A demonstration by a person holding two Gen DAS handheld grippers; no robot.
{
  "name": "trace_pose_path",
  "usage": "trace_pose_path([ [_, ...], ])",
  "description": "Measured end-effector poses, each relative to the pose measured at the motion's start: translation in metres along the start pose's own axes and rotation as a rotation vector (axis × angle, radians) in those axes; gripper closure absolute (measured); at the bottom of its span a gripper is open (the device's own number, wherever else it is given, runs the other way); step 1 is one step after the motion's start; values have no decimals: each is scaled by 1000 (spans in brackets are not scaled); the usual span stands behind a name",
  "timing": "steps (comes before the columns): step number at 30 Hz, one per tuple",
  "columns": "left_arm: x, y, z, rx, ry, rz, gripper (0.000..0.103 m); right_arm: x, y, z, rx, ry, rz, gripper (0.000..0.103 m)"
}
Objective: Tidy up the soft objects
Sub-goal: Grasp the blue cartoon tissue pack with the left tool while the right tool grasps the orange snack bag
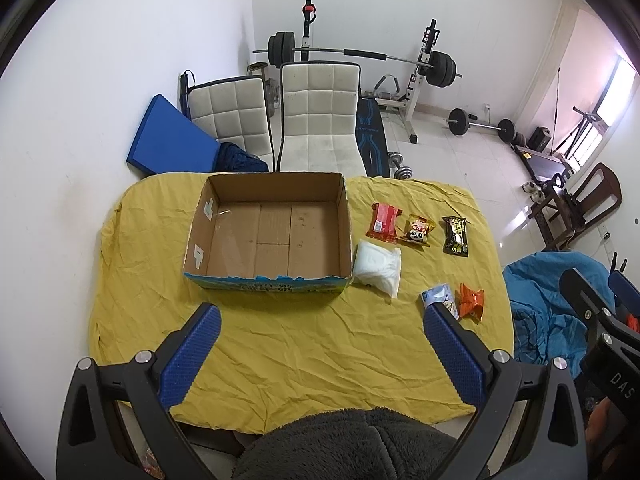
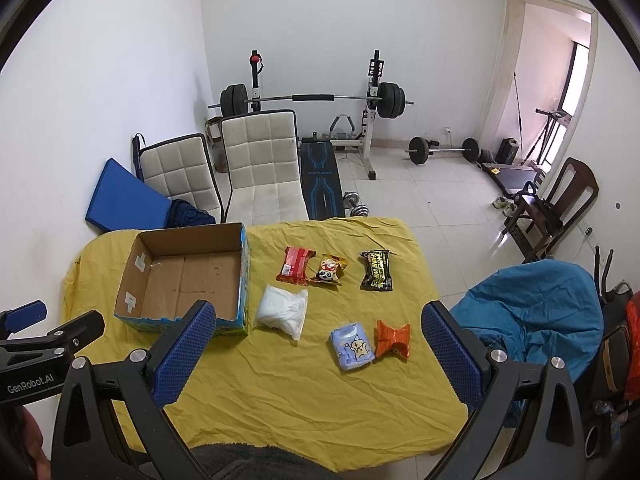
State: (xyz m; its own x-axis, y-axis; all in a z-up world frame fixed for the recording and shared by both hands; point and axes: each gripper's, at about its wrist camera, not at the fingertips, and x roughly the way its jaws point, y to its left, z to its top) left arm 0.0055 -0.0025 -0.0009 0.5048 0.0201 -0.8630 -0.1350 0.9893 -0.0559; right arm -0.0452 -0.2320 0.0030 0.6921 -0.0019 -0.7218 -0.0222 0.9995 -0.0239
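Note:
An open empty cardboard box (image 1: 272,232) (image 2: 188,280) stands on the yellow cloth (image 1: 304,344) (image 2: 320,384). To its right lie several soft packets: a white bag (image 1: 378,266) (image 2: 282,310), a red packet (image 1: 385,222) (image 2: 295,266), a panda packet (image 1: 419,230) (image 2: 331,270), a black packet (image 1: 456,236) (image 2: 376,270), a light blue pack (image 1: 440,298) (image 2: 352,346) and an orange packet (image 1: 471,300) (image 2: 393,338). My left gripper (image 1: 322,316) is open and empty above the cloth's near side. My right gripper (image 2: 320,314) is open and empty, above the packets.
Two white chairs (image 1: 316,120) (image 2: 260,160) stand behind the table, with a blue mat (image 1: 168,136) against the wall. A weight bench and barbells (image 1: 360,56) fill the back. A blue beanbag (image 2: 536,316) sits at the right. A wooden chair (image 2: 560,200) stands beyond it.

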Motion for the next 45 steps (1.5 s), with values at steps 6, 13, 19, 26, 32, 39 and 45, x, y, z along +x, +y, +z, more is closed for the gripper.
trace_pose_path([
  [6,13,-4,2,-5,24,1,0,17,-4,-2,11,31,12,0],
  [13,56,-22,16,7,92,-14,0,67,-31,-5,65,122,7,0],
  [19,138,-68,15,65,247,-60,0,148,-93,-17,146,263,-72,0],
  [26,254,-129,-4,104,456,-93,0,288,-175,-62,197,480,-88,0],
  [32,328,-168,-15,103,578,-106,0,408,-227,-114,311,715,24,0],
  [39,387,-194,-33,111,706,-93,0,488,-232,-149,299,810,57,15],
  [45,405,-202,-43,100,775,-109,0,509,-226,-166,242,881,67,35],
])
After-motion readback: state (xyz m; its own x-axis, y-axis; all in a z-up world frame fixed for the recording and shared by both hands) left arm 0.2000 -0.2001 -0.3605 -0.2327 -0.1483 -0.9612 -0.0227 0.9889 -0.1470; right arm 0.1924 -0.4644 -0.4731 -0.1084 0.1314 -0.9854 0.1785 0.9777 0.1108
